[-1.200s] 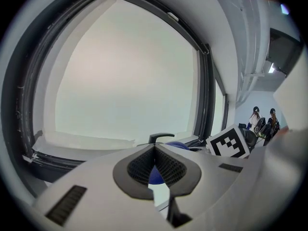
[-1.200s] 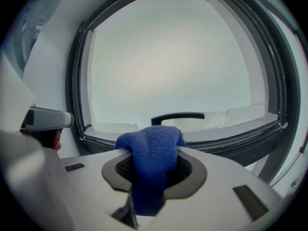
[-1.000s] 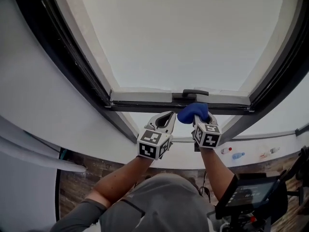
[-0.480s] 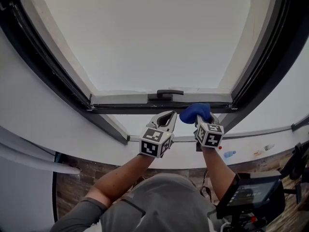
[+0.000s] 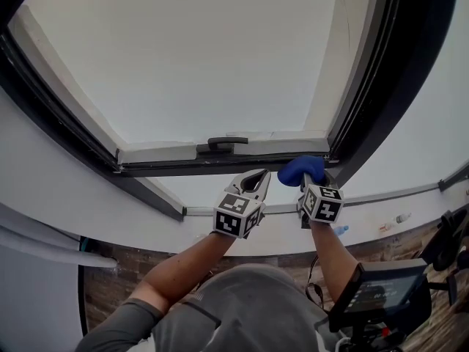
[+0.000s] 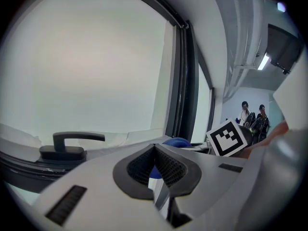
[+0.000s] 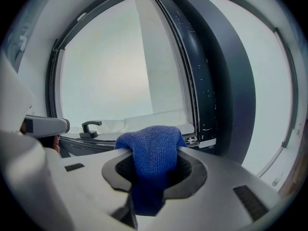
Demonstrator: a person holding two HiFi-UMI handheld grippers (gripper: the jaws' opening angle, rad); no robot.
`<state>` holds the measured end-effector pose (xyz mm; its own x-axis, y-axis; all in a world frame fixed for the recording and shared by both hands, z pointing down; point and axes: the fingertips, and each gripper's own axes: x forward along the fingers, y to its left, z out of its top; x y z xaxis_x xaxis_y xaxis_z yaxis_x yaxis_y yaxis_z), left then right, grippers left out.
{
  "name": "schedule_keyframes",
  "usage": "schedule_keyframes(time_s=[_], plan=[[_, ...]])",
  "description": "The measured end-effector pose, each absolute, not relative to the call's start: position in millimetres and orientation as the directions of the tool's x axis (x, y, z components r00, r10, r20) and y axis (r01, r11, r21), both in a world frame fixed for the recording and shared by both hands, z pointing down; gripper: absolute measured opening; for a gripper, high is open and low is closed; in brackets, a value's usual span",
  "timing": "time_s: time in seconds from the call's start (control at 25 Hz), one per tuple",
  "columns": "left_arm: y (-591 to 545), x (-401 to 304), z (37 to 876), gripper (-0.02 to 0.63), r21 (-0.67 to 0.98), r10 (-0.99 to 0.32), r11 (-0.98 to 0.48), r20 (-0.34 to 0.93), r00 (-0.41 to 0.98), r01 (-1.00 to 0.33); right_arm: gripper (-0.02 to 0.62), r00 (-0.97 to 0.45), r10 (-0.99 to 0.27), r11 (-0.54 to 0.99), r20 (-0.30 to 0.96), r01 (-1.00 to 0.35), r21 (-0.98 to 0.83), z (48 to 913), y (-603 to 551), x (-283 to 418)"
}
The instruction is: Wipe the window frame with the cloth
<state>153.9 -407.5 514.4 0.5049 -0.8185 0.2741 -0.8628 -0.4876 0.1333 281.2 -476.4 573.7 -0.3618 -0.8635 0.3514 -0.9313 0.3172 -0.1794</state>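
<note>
The dark window frame [image 5: 220,164] runs across the head view, with its black handle [image 5: 226,142] on the lower rail and its right upright [image 5: 370,86] rising to the top. My right gripper [image 5: 308,180] is shut on a blue cloth [image 5: 300,169]. The cloth sits just below the frame's lower right corner. In the right gripper view the cloth [image 7: 151,146] bulges out between the jaws of the right gripper [image 7: 153,166], with the handle [image 7: 90,127] far to the left. My left gripper [image 5: 256,179] hangs beside it to the left, shut and holding nothing [image 6: 155,148].
A white sill ledge [image 5: 388,195] runs below the frame. A black screen on a stand [image 5: 381,292] is at the lower right, with small bottles [image 5: 338,229] on the brick-patterned floor. Two people [image 6: 252,114] stand far off in the left gripper view.
The window has slid left in the head view. The cloth, under the handle a second ago, now sits by the frame's lower right corner. Both grippers keep their hold unchanged.
</note>
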Motion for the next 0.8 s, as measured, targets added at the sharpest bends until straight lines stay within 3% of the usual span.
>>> schedule_keyframes(time_s=[0.8], plan=[[-431.7, 184.7, 534.2, 0.009, 0.151, -0.785, -0.533, 0.278, 0.553, -0.832, 0.126, -0.287, -0.895, 0.232, 0.342, -0.953, -0.194, 572.8, -474.3, 329.4]])
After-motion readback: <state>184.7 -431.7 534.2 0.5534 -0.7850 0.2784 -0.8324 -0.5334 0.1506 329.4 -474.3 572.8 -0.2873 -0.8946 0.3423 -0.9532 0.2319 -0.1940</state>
